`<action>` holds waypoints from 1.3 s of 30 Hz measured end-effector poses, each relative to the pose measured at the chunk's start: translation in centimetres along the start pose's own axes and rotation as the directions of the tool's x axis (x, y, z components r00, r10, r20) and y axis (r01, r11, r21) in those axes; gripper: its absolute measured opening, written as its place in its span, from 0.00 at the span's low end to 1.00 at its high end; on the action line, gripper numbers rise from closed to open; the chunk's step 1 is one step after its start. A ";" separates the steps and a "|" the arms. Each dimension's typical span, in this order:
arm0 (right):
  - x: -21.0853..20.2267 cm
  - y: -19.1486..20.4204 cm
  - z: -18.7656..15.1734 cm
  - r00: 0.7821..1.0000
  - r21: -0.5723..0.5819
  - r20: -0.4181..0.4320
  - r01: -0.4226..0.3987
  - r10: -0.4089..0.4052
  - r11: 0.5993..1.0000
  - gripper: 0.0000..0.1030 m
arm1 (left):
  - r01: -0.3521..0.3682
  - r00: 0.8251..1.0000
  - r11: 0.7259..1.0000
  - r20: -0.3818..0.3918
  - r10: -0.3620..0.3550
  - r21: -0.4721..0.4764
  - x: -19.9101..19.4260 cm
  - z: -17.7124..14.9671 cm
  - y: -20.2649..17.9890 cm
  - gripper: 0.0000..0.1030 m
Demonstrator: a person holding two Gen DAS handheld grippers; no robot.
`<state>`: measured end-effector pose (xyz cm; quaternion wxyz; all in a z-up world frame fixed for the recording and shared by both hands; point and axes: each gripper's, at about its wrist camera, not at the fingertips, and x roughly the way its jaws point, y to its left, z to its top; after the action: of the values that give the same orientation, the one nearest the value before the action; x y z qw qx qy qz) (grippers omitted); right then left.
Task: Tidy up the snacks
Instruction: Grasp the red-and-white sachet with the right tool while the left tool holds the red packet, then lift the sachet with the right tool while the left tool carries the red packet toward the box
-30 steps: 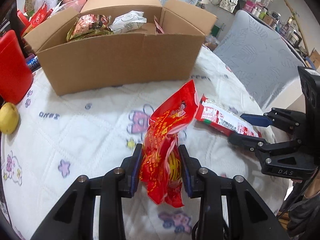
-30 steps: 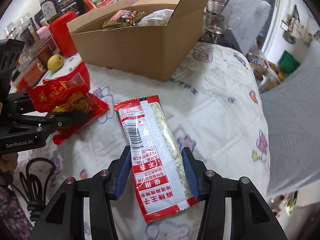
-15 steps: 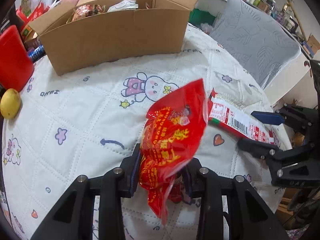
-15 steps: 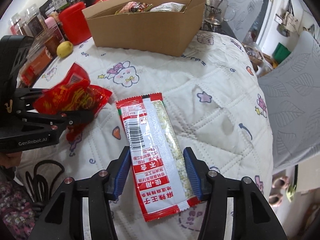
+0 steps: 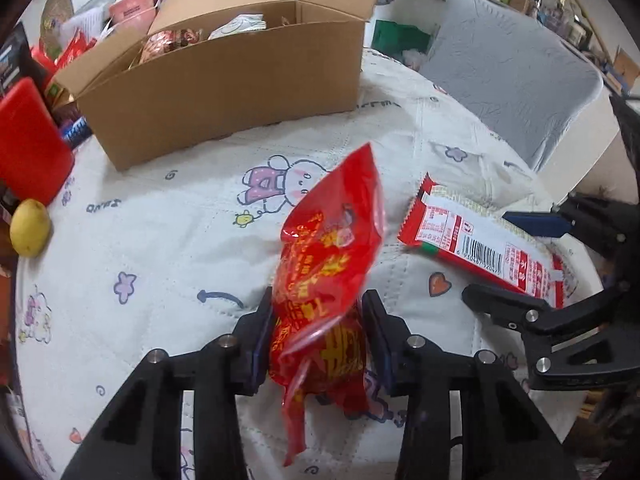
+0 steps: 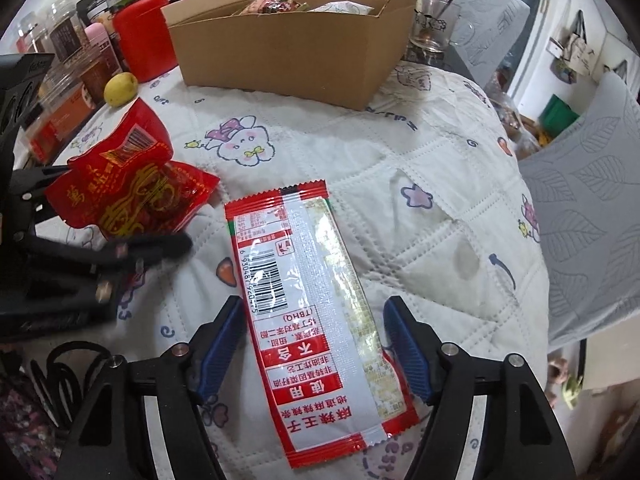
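A crinkled red snack bag (image 5: 328,248) stands upright between the pads of my left gripper (image 5: 318,304). The jaws are opening, but both pads still touch the bag. In the right wrist view the same red bag (image 6: 128,184) and left gripper (image 6: 120,208) sit at the left. A long red-and-white snack packet (image 6: 304,280) lies flat on the tablecloth between the fingers of my right gripper (image 6: 314,308). Those jaws are also opening, with a gap on both sides of the packet. An open cardboard box (image 5: 224,84) holding several snack packs stands at the back.
A red container (image 5: 28,144) and a yellow fruit (image 5: 30,228) sit left of the box. Jars (image 6: 64,40) crowd the far left, and a glass mug (image 6: 432,24) stands right of the box. A grey chair (image 5: 512,64) is beyond the table's right edge. The quilted tablecloth (image 5: 160,240) covers the table.
Both grippers have drawn back from the box toward the near side of the table. The right jaws have spread off the packet, which now lies loose. The red bag has tipped and come lower.
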<state>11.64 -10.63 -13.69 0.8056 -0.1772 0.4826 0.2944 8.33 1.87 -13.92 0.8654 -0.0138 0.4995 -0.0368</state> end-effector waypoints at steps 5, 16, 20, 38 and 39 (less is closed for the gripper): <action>-0.4 0.2 -0.2 0.999 0.001 0.033 0.002 -0.002 1.000 0.46 | 0.016 1.000 1.000 0.016 -0.016 -0.013 -0.7 -0.1 0.6 0.34; -2.2 -0.5 -1.2 0.990 0.145 0.135 -0.061 0.041 0.988 0.43 | 0.058 0.998 0.996 0.011 -0.058 -0.073 -1.8 -0.8 1.1 0.33; -2.8 -0.3 -1.7 0.987 0.166 0.148 -0.090 0.066 0.982 0.43 | 0.062 0.998 0.995 0.023 -0.060 -0.078 -2.5 -0.9 1.2 0.33; -5.7 3.6 -1.5 0.963 0.124 0.234 -0.166 0.133 0.978 0.43 | 0.040 0.987 0.995 0.161 -0.026 -0.087 -8.6 -1.5 2.5 0.34; -5.9 3.8 -1.3 0.962 0.121 0.241 -0.164 0.131 0.979 0.43 | 0.037 0.985 0.996 0.171 -0.022 -0.086 -8.9 -1.4 2.6 0.33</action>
<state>6.20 -10.28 -9.06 0.8426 -0.0480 0.4166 0.3379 2.83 5.18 -7.03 0.9028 -0.0628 0.4247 -0.0260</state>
